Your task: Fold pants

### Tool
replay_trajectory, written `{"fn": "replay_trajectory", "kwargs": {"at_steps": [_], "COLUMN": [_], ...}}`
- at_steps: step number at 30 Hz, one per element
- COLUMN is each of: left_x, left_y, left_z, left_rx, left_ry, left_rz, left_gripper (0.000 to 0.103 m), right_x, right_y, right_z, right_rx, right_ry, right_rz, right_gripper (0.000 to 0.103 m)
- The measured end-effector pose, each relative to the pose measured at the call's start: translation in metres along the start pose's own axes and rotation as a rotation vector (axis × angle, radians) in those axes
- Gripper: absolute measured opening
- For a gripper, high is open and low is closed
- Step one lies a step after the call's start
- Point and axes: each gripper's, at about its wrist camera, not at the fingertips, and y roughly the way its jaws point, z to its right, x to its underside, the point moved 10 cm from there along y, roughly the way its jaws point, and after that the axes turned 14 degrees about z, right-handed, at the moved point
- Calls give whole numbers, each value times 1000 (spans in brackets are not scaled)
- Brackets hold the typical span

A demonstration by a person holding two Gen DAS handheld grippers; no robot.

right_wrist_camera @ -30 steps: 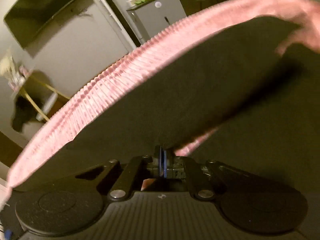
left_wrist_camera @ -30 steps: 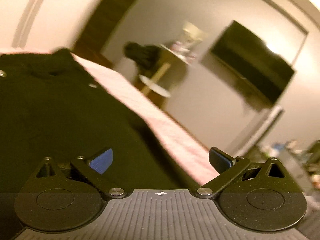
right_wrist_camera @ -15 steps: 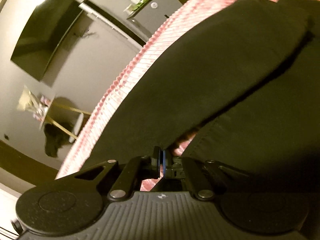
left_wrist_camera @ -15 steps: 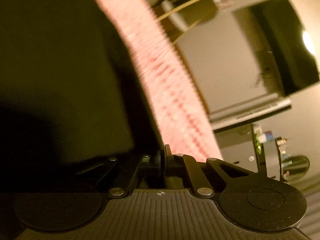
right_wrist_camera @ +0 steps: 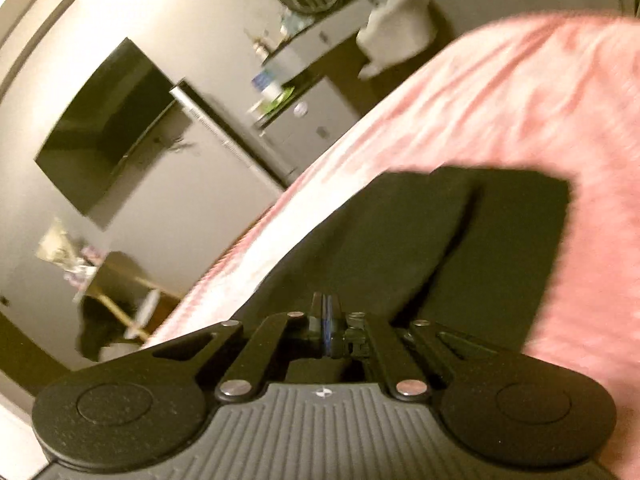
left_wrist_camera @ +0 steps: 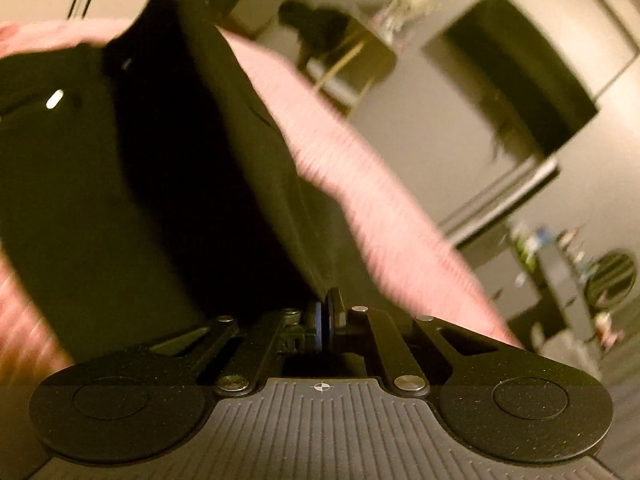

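Note:
Black pants (left_wrist_camera: 120, 184) lie on a pink ribbed bedspread (left_wrist_camera: 384, 216). In the left wrist view my left gripper (left_wrist_camera: 327, 304) is shut on an edge of the pants, and the cloth rises from it as a lifted flap toward the upper left. A small metal button (left_wrist_camera: 54, 100) shows at the far left. In the right wrist view my right gripper (right_wrist_camera: 327, 308) is shut on another edge of the pants (right_wrist_camera: 460, 240), whose legs stretch away over the bedspread (right_wrist_camera: 520, 112).
A dark wall-mounted TV (right_wrist_camera: 112, 128) hangs beyond the bed. A grey cabinet with bottles (right_wrist_camera: 312, 92) stands near it. A small table with gold legs (left_wrist_camera: 348, 60) and a dark bundle stands by the bed's far edge.
The left gripper was open a second ago and has shut on the pants, then lifted the cloth. The right gripper stayed shut on the pants and has lifted, so more of the bedspread shows.

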Motion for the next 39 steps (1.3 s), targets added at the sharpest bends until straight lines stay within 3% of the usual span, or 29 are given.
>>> {"fn": "replay_trajectory", "kwargs": {"at_steps": [1,4,6,7,8,9,12,17,21,26,28,30,32,35,39], "left_x": [8,15,7,0,-6,-13,-32,-50,-59,-69,-71,-75,-78,-94,-115], "left_y": [-2,-7,-10,-13,-13,-17,-25,-29,-24,-41,-41,-38,-38,-41,-43], "left_z": [-6,-21,-23,-21,-20,-16,-12,-36,-58,-94,-94,-96,-98,-109,-137], "left_rx": [-23,-90,-108,-95,-85,-73,-67,-148,-239,-288,-292,-281,-277,-294,-317], "left_ry": [-21,-62,-120,-136,-134,-120,-70,-123,-171,-182,-175,-188,-202,-199,-200], "left_rz": [-36,-99,-74,-50,-34,-10,53,84,106,131,124,115,111,134,172], "left_gripper": [6,24,55,64,79,85,91,95,95,95,95,95,95,95,97], "right_x": [1,9,17,20,22,23,23,24,22,18,19,23,16,-29,-61], "right_y": [-5,-16,-18,-19,-16,-14,-1,39,74,106,117,123,122,93,54], "right_z": [9,28,34,37,41,42,50,66,69,58,52,49,42,15,-2], "right_rx": [10,0,-3,-7,-12,-20,-36,-22,-1,-18,-24,-9,3,-4,-13], "right_ry": [4,32,48,69,104,135,209,322,333,392,394,385,319,42,-160], "right_rz": [-17,-90,-128,-144,-162,-174,-184,-210,-205,-209,-221,-249,-248,-83,55], "right_gripper": [0,5,7,8,12,24,44,45,44,45,37,5,4,3,3]}}
